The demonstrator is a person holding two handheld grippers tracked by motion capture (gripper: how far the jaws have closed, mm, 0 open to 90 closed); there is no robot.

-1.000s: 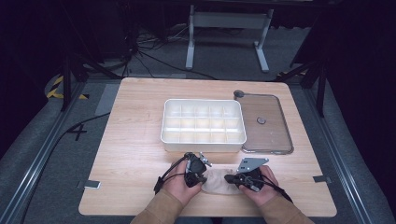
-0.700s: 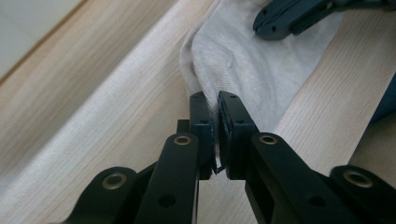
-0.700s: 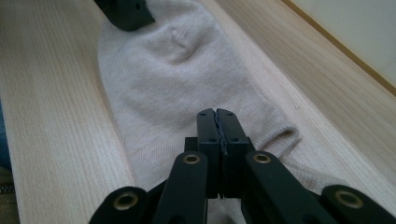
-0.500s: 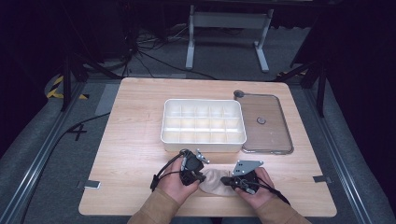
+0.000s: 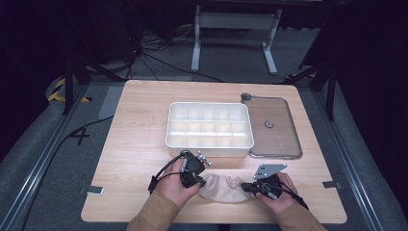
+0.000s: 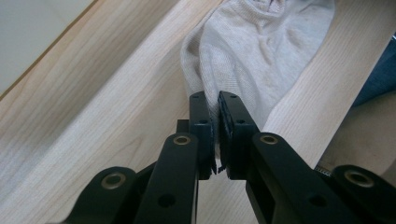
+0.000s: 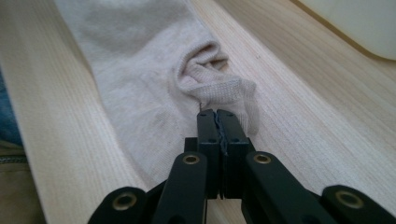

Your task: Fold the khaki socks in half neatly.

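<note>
I see beige sock (image 5: 222,186) lying at near edge of table (image 5: 139,125), between my two grippers. Left gripper (image 6: 214,100) jaws pinched together on sock's left end. Right gripper (image 7: 216,114) jaws closed on sock's cuff. White divided tray (image 5: 210,130) sits farther back, clear lid (image 5: 272,126) to its right.

The sock's (image 5: 222,187) ends are hidden under both tongs.
</note>
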